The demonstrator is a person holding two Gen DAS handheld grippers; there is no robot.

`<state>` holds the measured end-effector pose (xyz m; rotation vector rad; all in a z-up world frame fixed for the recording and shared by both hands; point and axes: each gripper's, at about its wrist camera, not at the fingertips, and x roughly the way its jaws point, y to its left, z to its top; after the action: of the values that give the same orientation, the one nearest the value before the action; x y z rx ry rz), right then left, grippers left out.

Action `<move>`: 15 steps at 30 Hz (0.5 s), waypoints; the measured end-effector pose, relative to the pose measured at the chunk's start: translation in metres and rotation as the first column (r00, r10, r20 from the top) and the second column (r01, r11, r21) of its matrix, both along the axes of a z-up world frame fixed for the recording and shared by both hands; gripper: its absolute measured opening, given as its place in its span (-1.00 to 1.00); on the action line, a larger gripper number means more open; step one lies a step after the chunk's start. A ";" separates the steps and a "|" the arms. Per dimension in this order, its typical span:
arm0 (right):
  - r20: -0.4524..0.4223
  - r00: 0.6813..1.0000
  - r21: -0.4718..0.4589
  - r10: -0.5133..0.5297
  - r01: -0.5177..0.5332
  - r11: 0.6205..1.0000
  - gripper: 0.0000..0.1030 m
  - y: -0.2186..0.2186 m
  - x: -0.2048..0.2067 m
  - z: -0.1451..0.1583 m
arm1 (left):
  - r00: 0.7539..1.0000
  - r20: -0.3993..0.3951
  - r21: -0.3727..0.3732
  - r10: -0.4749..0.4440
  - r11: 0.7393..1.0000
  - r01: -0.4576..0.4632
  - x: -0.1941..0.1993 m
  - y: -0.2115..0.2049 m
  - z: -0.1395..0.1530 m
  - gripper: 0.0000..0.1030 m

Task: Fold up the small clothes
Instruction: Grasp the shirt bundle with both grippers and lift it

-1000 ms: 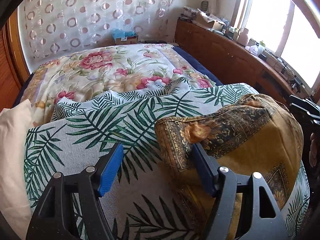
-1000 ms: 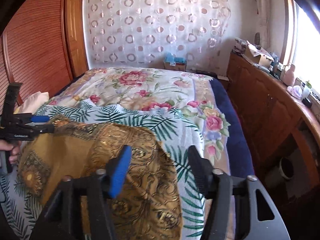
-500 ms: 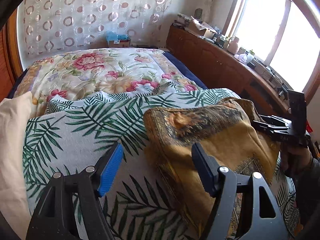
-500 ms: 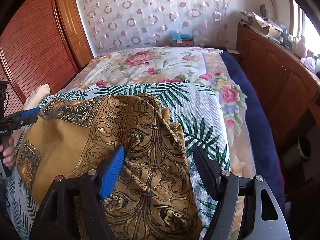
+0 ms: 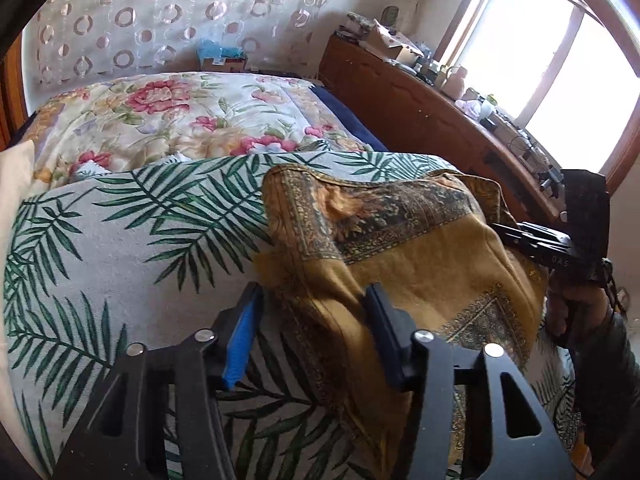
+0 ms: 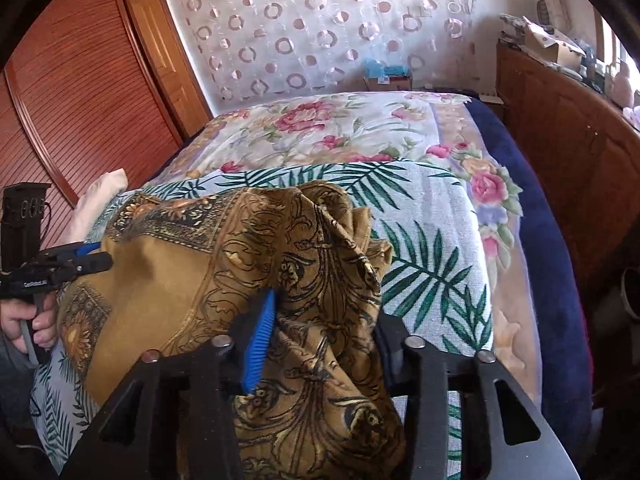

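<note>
Mustard cloth (image 5: 420,264) with dark ornate borders; white sheet (image 5: 120,248) printed with green palm fronds; cream quilt (image 5: 180,120) with pink roses; blue-padded black gripper (image 5: 312,332).

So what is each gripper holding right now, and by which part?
Neither has closed yet. Left gripper straddles the near-left edge of the mustard patterned cloth; right gripper straddles its bunched right edge, jaws open.
</note>
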<state>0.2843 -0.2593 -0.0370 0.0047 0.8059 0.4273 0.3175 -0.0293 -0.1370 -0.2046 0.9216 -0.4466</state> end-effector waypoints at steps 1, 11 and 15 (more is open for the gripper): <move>0.000 1.000 0.005 0.009 -0.009 1.000 -0.40 0.000 0.000 0.000 | 1.000 -0.013 -0.030 -0.010 0.999 0.010 0.000 0.000 0.000 -0.14; 0.205 0.979 -0.016 0.006 -0.003 1.000 -0.74 0.014 -0.031 0.031 | 0.984 0.173 -0.068 0.041 0.997 -0.029 -0.034 0.008 0.062 -0.84; 0.300 0.952 -0.016 0.066 -0.064 0.998 -0.74 0.043 -0.040 0.057 | 0.962 0.256 -0.059 0.101 0.994 -0.088 -0.056 0.033 0.093 -0.84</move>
<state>0.2442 -0.2168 0.0198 -0.0913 0.5080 0.4750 0.2616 0.0041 -0.0442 -0.2262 0.6430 -0.3958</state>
